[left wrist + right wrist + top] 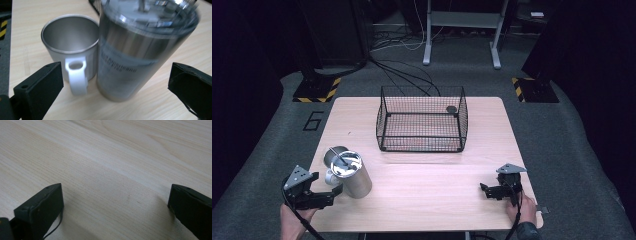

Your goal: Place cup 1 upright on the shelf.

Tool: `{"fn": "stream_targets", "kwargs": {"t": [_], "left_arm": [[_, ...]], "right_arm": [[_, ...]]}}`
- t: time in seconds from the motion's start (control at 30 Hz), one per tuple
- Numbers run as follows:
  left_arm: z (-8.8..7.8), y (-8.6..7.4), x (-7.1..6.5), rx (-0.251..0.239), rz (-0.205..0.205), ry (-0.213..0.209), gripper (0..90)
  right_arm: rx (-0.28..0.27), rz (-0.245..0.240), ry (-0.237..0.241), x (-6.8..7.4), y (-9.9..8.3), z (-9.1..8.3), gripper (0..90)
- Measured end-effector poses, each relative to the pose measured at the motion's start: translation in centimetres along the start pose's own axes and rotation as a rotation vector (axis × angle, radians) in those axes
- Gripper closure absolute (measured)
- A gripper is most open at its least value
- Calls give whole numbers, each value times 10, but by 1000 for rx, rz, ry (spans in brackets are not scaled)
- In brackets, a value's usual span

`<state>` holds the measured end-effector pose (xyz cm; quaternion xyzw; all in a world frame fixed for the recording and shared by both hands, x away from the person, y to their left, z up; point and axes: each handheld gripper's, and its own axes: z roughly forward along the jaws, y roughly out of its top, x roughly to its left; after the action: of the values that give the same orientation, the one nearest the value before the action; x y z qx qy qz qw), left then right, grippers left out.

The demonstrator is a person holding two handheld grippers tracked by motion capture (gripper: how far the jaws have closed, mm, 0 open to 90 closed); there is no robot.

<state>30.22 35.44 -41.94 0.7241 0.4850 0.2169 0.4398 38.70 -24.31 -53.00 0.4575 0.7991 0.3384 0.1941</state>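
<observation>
A steel tumbler (pixel 352 175) with a clear lid stands at the table's front left, tilted slightly and touching a steel mug (pixel 334 157) with a white handle. In the left gripper view the tumbler (pixel 135 55) stands right of the mug (pixel 71 42), whose handle (pixel 77 75) faces me. My left gripper (pixel 329 192) is open just in front of the tumbler, jaws wide and touching neither. My right gripper (pixel 487 190) is open at the front right, held low over bare wood (pixel 112 170) with nothing between its jaws.
A black wire basket (pixel 422 120) stands at the middle back of the table (pixel 427 175), with a small dark round object (pixel 451 109) at its far right corner. Cables and stand legs lie on the floor beyond.
</observation>
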Motion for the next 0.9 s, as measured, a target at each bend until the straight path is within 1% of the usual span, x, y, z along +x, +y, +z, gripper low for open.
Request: {"fn": "stream_targets", "kwargs": {"t": [0.07, 0.1, 0.2, 0.23, 0.33, 0.37, 0.4, 0.67, 0.7, 0.77, 0.83, 0.9], "left_arm": [[0, 0, 0, 0, 0, 0, 0], [4, 4, -4, 1, 8, -5, 0], [7, 5, -6, -1, 11, -5, 0], [10, 7, -8, 9, 14, -9, 0], [13, 9, -9, 15, 19, -14, 0], [15, 9, -10, 7, 21, -4, 0], [18, 11, -11, 12, 22, -6, 0], [18, 11, -11, 12, 22, -6, 0], [32, 14, -16, 16, 42, 15, 0], [36, 16, -17, 16, 45, 19, 0], [39, 17, -18, 13, 38, 17, 0], [42, 17, -19, 1, 34, 25, 0]], "right_arm": [[0, 0, 0, 0, 0, 0, 0], [0, 0, 0, 0, 0, 0, 0], [0, 0, 0, 0, 0, 0, 0], [1, -1, 0, 0, 0, 0, 0], [0, 0, 0, 0, 0, 0, 0], [0, 0, 0, 0, 0, 0, 0], [1, 0, 1, 0, 0, 0, 0], [1, 0, 1, 0, 0, 0, 0], [1, 0, 1, 0, 0, 0, 0], [0, 0, 0, 0, 0, 0, 0], [1, 0, 1, 0, 0, 0, 0], [0, 0, 1, 0, 0, 0, 0]]}}
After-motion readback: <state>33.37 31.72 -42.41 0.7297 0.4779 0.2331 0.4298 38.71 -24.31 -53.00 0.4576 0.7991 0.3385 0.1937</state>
